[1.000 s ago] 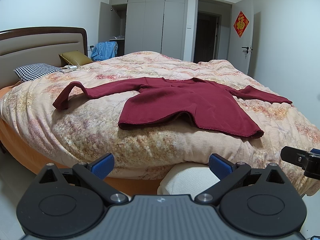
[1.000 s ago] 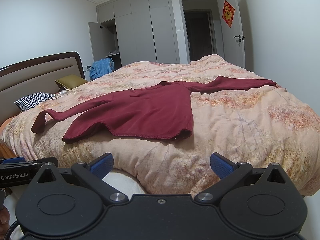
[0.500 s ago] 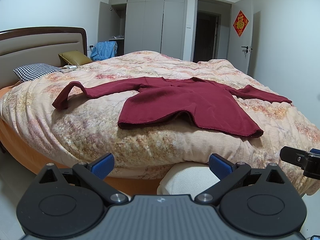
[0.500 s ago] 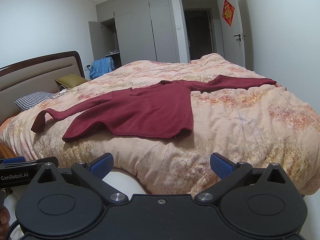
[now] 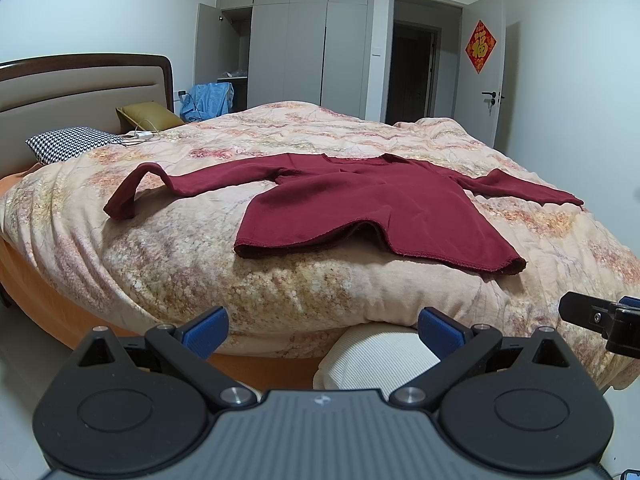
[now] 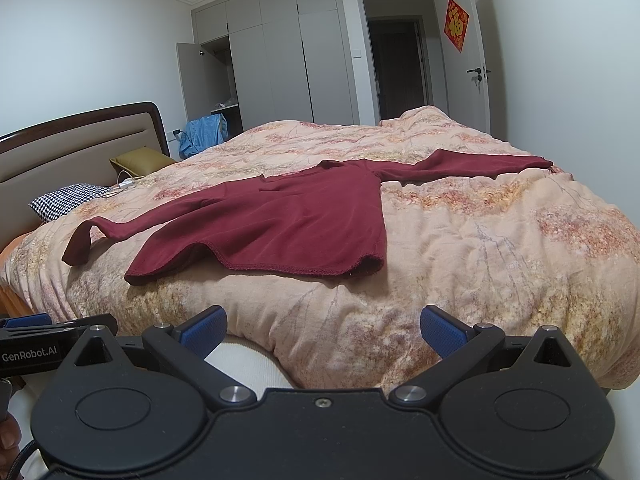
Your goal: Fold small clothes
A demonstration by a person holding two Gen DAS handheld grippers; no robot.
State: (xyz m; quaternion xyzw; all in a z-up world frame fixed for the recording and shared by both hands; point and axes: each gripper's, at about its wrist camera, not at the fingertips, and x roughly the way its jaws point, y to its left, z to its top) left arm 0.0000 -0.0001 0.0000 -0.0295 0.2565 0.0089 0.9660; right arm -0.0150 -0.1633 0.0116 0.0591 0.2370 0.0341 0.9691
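From your left wrist view, the left gripper [image 5: 322, 332] has its blue-padded fingers [image 5: 206, 330] spread wide with nothing between them, held low in front of the near edge of the bed [image 5: 168, 280]. The shirt [image 5: 360, 208], dark red and long-sleeved, lies spread flat on the floral quilt, hem toward you and neckline away. One sleeve runs out to the left and its cuff droops over a hump in the quilt; the other sleeve stretches right toward the far side. The hem is slightly rumpled and lifts in the middle. Part of your right gripper [image 5: 600, 316] shows at the right edge, well short of the shirt. A white ribbed cushion [image 5: 376, 360] sits just under the quilt's edge between the fingers. Near the headboard [image 5: 80, 84] are a checked pillow [image 5: 68, 146] and an olive pillow [image 5: 148, 114].

From your right wrist view, the right gripper [image 6: 322, 330] is likewise wide apart and holds nothing, also low before the bed's edge. The shirt [image 6: 280, 220] lies left of centre, its right hem corner nearest you, well apart from the fingers [image 6: 444, 330]. The right sleeve reaches across toward the far edge of the quilt [image 6: 500, 240]. Your left gripper [image 6: 40, 340] shows at the left edge. Behind the bed stand a wardrobe [image 6: 288, 52] with one door open and a dark doorway [image 6: 398, 68].
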